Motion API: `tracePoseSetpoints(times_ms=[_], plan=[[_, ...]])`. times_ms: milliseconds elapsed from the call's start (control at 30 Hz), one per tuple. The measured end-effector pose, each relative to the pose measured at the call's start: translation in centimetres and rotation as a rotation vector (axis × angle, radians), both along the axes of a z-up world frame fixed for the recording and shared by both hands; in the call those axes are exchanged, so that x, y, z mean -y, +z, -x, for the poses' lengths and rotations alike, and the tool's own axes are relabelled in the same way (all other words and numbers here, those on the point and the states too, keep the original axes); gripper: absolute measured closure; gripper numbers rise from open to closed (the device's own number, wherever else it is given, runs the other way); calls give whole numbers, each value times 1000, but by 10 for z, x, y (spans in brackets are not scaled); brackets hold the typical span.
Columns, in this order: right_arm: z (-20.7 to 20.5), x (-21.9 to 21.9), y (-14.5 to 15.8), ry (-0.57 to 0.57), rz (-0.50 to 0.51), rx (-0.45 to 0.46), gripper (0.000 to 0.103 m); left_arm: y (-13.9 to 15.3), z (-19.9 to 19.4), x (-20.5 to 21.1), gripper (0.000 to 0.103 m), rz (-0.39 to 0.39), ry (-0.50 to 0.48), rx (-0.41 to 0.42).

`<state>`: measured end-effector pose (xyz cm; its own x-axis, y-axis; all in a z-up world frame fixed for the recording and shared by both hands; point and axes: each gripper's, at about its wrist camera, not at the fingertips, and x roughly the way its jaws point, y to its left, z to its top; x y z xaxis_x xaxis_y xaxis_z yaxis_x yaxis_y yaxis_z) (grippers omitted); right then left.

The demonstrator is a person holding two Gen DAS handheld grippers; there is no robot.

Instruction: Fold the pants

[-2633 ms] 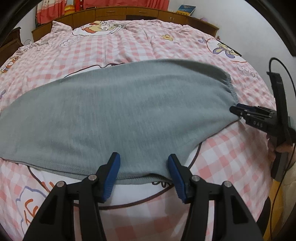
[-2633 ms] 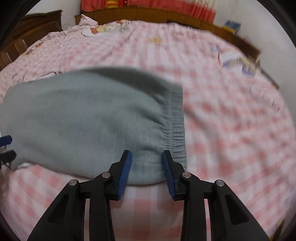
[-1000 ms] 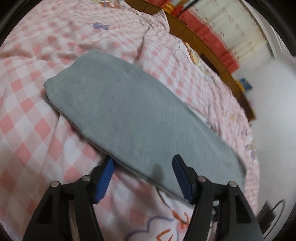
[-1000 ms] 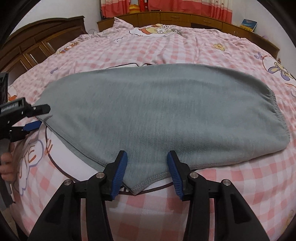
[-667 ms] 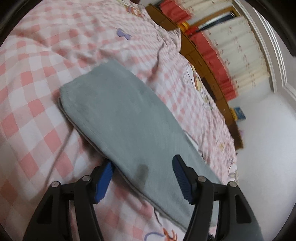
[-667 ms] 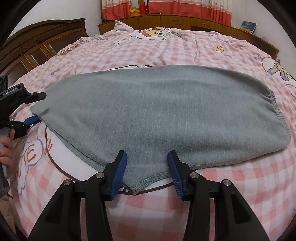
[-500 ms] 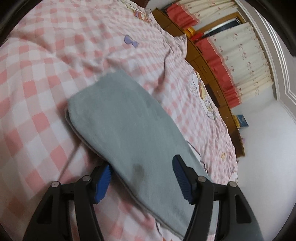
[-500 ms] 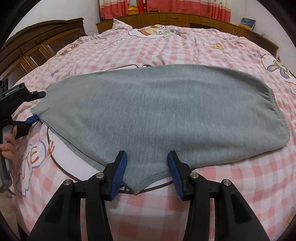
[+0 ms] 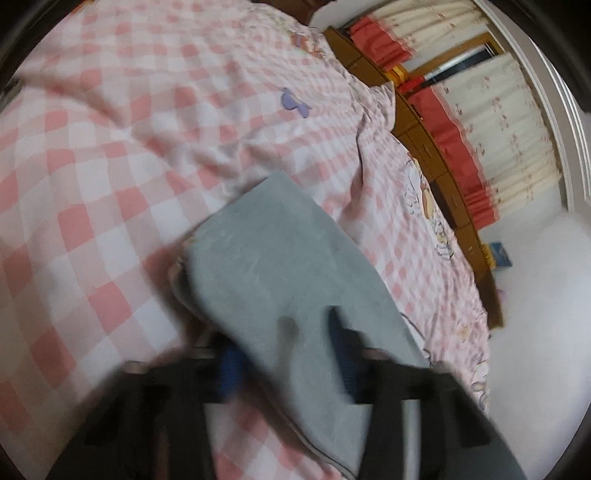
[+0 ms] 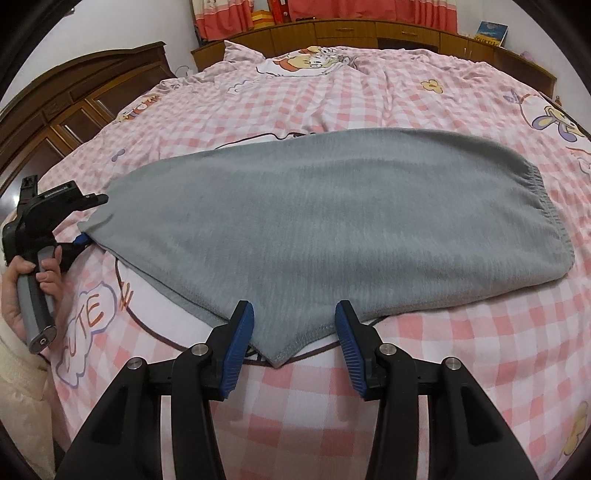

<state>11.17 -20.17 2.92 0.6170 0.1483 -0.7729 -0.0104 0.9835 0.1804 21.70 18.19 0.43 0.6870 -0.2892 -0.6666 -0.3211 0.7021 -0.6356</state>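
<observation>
The grey pants (image 10: 314, 225) lie flat on the pink checked bed, folded in half lengthwise, waistband at the right, leg hems at the left. My right gripper (image 10: 293, 336) is open, its jaws on either side of the crotch point at the near edge. My left gripper (image 10: 86, 214) is at the leg hems, one finger above the cloth and one below it. In the blurred left wrist view the pants (image 9: 280, 273) run between the open fingers of my left gripper (image 9: 284, 354), with the hem end a little raised.
The checked bedspread (image 10: 480, 369) covers the whole bed. A wooden headboard and cabinets (image 10: 369, 33) stand at the far side, a dark wooden wardrobe (image 10: 74, 107) at the left. Red and cream curtains (image 9: 491, 122) hang behind.
My left gripper has moved along the pants to the leg hems and slid its fingers around them. Its jaws have narrowed. The right gripper has stayed still.
</observation>
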Motion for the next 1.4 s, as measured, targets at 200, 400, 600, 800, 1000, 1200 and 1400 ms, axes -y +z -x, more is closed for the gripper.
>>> tracePoseSetpoints(times_ms=[200, 400, 600, 800, 1000, 1200, 1400], plan=[[7, 3, 4, 6, -11, 16, 56, 19, 1, 4, 95, -70, -56, 47], [16, 7, 6, 1, -24, 26, 56, 64, 5, 30, 96, -186, -162, 150], [24, 20, 12, -22, -53, 50, 56, 103, 5, 68, 96, -215, -249, 203], [35, 43, 19, -58, -87, 84, 56, 125, 9, 113, 96, -266, -338, 230], [45, 68, 21, -106, -128, 107, 56, 136, 15, 163, 96, -298, -445, 241], [53, 84, 21, -142, -151, 120, 56, 118, 18, 219, 96, -366, -549, 214], [61, 102, 19, -181, -164, 125, 56, 89, 23, 262, 96, -378, -626, 166]])
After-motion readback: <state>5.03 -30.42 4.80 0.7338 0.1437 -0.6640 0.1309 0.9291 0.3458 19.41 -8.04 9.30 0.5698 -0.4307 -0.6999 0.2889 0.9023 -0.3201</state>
